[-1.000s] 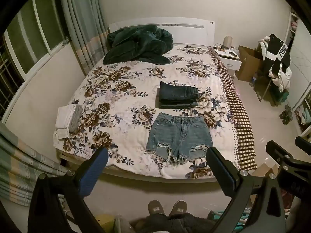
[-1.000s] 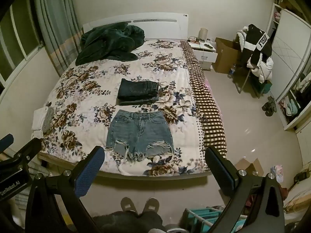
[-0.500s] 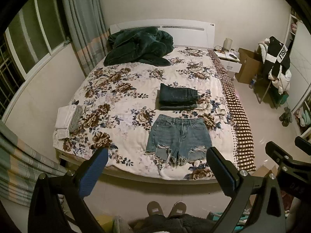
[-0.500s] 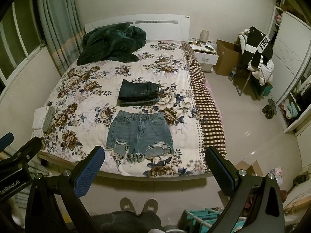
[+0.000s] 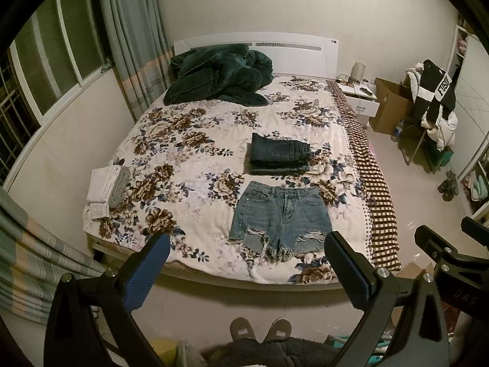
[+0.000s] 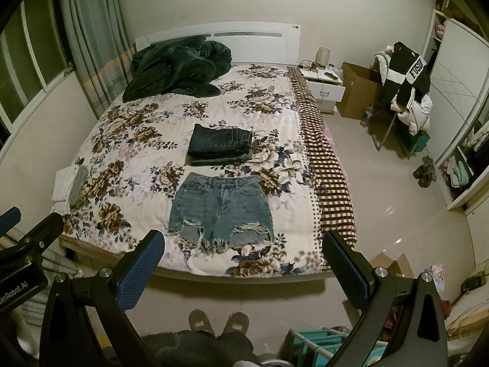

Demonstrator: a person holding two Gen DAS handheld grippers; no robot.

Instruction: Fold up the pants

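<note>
Light blue frayed denim shorts (image 5: 279,217) lie flat and spread near the foot edge of the floral bed (image 5: 195,159); they also show in the right wrist view (image 6: 221,211). A folded stack of dark jeans (image 5: 279,153) lies just beyond them, also in the right wrist view (image 6: 220,143). My left gripper (image 5: 246,264) is open and empty, held above the floor short of the bed's foot. My right gripper (image 6: 243,263) is open and empty, likewise short of the bed.
A dark green blanket (image 5: 217,76) is heaped at the headboard. Folded white and grey cloths (image 5: 107,186) lie at the bed's left edge. A nightstand (image 6: 324,87), cardboard box (image 6: 357,91) and clothes-laden chair (image 6: 403,85) stand right. My slippers (image 6: 218,321) are below.
Both grippers have drifted slightly, so the bed sits a little lower in both views. Nothing on the bed has moved and both grippers stay open.
</note>
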